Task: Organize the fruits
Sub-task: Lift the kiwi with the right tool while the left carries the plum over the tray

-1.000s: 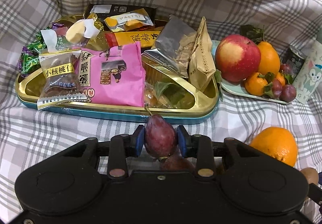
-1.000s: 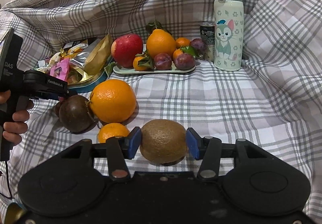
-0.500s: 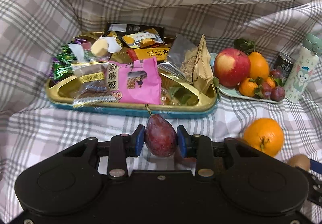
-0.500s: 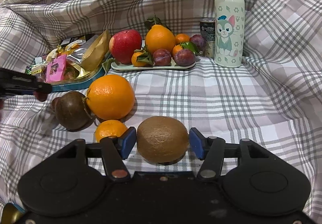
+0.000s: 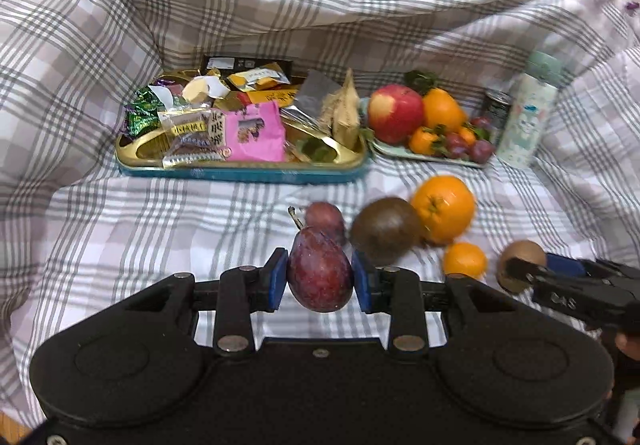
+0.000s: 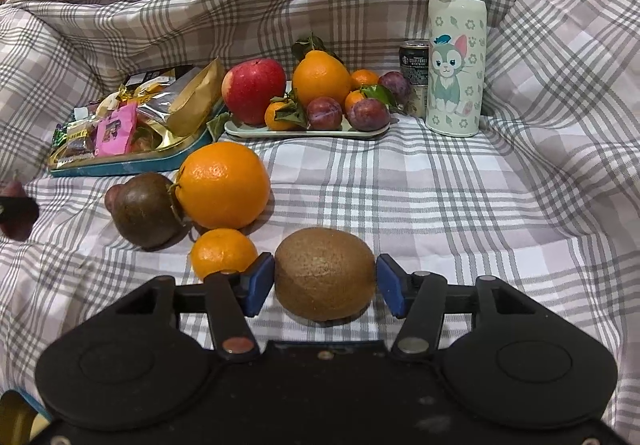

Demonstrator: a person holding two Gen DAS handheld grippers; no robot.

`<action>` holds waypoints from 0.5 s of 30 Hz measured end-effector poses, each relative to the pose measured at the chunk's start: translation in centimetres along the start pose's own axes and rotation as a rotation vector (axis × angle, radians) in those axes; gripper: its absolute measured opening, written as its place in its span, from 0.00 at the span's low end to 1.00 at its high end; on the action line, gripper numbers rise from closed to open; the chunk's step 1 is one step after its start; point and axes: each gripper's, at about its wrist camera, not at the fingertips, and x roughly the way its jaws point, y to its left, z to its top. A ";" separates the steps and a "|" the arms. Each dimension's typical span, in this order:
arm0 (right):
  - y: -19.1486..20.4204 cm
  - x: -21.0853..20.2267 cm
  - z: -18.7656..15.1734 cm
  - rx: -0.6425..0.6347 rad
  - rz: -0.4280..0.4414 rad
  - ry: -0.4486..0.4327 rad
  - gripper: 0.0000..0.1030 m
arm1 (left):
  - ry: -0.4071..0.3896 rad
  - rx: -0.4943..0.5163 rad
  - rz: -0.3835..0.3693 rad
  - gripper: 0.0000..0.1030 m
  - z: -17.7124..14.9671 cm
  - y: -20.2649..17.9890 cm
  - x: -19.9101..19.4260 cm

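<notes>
The left hand-held gripper (image 5: 319, 279) pinches a dark red, smooth-skinned plum (image 5: 319, 273) between its blue pads, clear of the grey-and-white plaid cloth (image 5: 160, 229). Only the left wrist view shows this grip closely; in the right wrist view the plum is just a blurred sliver at the left edge.

The right hand-held gripper (image 6: 325, 283) brackets a fuzzy brown oval kiwi (image 6: 325, 273) that rests on the cloth. Its jaws are closing, with the left pad about at the skin and a thin gap at the right pad. The left wrist view shows this gripper from the side as a black arm marked "DAS", the kiwi at its tip.

Beside the kiwi lie a small glossy mandarin (image 6: 223, 252), a large dimpled orange (image 6: 223, 185) and a round dull-brown fruit (image 6: 146, 209) touching the orange, with a second plum (image 5: 325, 219) behind it, clear only in the left view.

Further back, a pale green rectangular plate (image 6: 306, 129) carries a red apple (image 6: 254, 89), an orange, mandarins with leaves and more plums. To its left a gold tin tray with a teal rim (image 5: 240, 172) holds wrapped snacks, one packet reading "PASTRY". The right view alone shows sharply the dark can (image 6: 414, 63) printed "DOUBLESHOT" and the cream flask (image 6: 456, 53) with a mint lid and a cartoon cat.
</notes>
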 end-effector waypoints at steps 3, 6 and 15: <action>-0.2 -0.7 -0.5 0.007 0.004 0.006 0.56 | 0.008 0.010 -0.004 0.42 -1.3 -0.6 -1.2; -0.4 -1.6 -1.2 0.012 0.006 0.011 0.56 | 0.025 0.023 -0.006 0.42 -2.6 -1.2 -2.0; -1.0 -4.5 -3.2 0.040 0.007 0.017 0.56 | 0.052 0.042 -0.012 0.42 -5.7 -2.0 -4.3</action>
